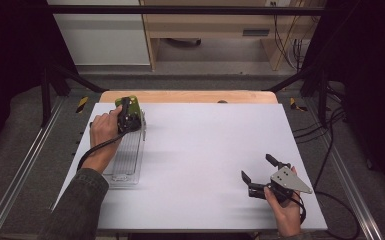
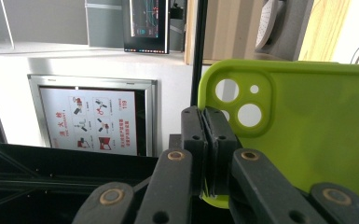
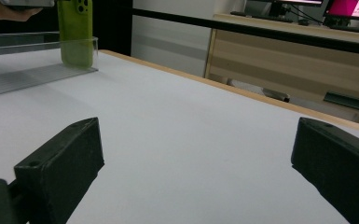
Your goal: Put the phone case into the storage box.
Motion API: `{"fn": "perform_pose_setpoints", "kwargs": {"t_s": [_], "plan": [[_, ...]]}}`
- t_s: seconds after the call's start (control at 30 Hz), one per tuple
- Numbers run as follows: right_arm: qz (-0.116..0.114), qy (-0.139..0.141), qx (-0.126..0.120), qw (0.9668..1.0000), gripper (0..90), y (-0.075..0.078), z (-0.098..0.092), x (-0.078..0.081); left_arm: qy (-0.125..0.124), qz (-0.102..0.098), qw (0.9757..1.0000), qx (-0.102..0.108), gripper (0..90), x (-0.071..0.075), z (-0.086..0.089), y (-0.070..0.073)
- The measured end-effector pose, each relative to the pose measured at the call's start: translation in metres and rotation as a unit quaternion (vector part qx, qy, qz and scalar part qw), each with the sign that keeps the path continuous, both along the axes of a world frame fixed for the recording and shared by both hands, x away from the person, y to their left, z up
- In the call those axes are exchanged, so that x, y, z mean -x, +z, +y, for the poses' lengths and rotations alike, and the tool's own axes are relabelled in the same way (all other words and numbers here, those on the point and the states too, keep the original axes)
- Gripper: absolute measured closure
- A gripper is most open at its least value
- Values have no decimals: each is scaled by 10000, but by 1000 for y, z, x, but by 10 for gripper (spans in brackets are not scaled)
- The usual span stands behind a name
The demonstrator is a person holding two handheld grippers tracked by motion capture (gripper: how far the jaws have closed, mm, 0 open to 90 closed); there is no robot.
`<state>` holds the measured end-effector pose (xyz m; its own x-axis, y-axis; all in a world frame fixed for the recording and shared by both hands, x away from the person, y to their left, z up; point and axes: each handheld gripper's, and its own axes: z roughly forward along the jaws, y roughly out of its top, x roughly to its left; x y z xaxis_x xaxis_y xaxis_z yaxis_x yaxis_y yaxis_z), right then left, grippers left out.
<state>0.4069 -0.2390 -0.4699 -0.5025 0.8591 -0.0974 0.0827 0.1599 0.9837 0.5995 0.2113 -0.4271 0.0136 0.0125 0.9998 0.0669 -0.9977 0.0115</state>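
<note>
In the upper left of the high view, the left gripper (image 1: 130, 120) had its jaws clamped on the edge of a green phone case (image 1: 132, 104), which stood upright at the far end of a clear slotted rack (image 1: 126, 159). In the right gripper view the case's long axis ran straight up and down, its lower end sitting behind the rack's end wall. The right gripper (image 1: 259, 169), at lower right, rested well apart with jaws wide and empty, so the left hand was the nearer. The white table (image 1: 205, 150) lay bare; beyond it stood wooden furniture and a dim floor.
</note>
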Motion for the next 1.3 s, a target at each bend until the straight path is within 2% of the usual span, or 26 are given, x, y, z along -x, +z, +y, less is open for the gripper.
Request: {"fn": "perform_pose_setpoints", "kwargs": {"t_s": [0.53,0.67,0.77,1.3], "plan": [[-4,0,0,10000,23,0,0,0,-32,-24,10000,-19,869,-1,-2,-1],[-1,-1,1,10000,23,0,0,0,-1,17,10000,83,865,-3,-2,0],[0,0,2,10000,23,0,0,0,-27,27,10000,28,864,-4,-3,0],[8,-3,4,10000,23,0,0,-1,-12,132,9999,86,826,-8,-6,3]]}}
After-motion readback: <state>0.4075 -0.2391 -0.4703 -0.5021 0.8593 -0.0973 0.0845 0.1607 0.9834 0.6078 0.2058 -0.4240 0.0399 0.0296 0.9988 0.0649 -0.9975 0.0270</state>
